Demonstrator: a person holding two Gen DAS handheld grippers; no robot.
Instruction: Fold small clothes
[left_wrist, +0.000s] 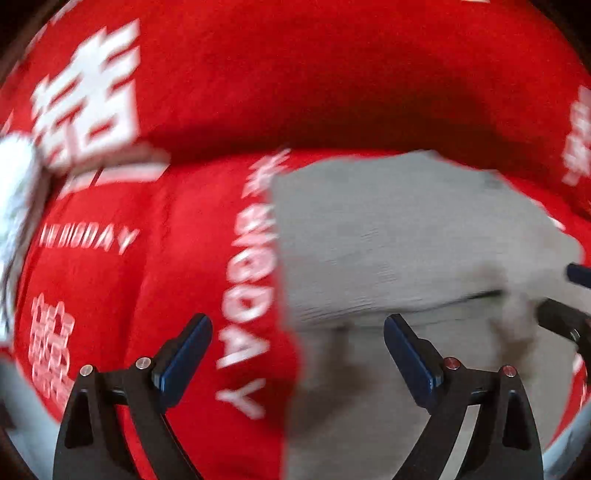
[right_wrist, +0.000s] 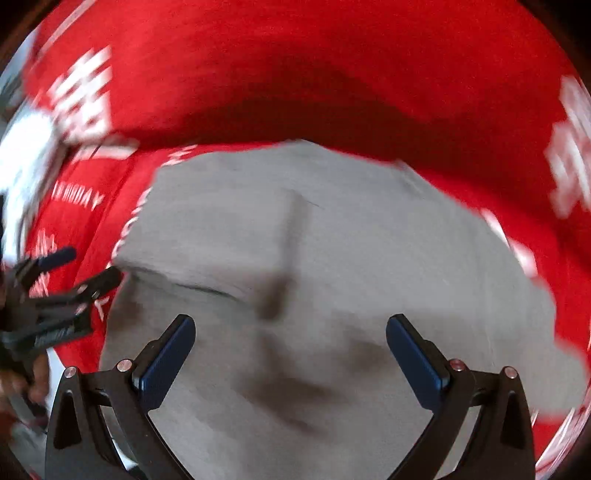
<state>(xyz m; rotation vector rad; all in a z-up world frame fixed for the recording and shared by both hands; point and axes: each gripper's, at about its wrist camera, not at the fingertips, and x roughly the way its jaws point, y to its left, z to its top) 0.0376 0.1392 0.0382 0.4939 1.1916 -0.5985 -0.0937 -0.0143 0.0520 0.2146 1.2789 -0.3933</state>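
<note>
A grey garment (left_wrist: 388, 229) lies on a red cover with white lettering (left_wrist: 192, 266); it fills the middle of the right wrist view (right_wrist: 332, 258), with a crease and a fold across it. My left gripper (left_wrist: 297, 332) is open and empty, over the garment's left edge. My right gripper (right_wrist: 291, 332) is open and empty, just above the grey cloth. The right gripper's fingers show at the right edge of the left wrist view (left_wrist: 569, 295); the left gripper shows at the left of the right wrist view (right_wrist: 59, 288). Both views are motion-blurred.
A white fluffy object (left_wrist: 18, 199) lies at the left on the red cover and also shows in the right wrist view (right_wrist: 29, 155). A raised red cushion (left_wrist: 332, 74) runs behind the garment.
</note>
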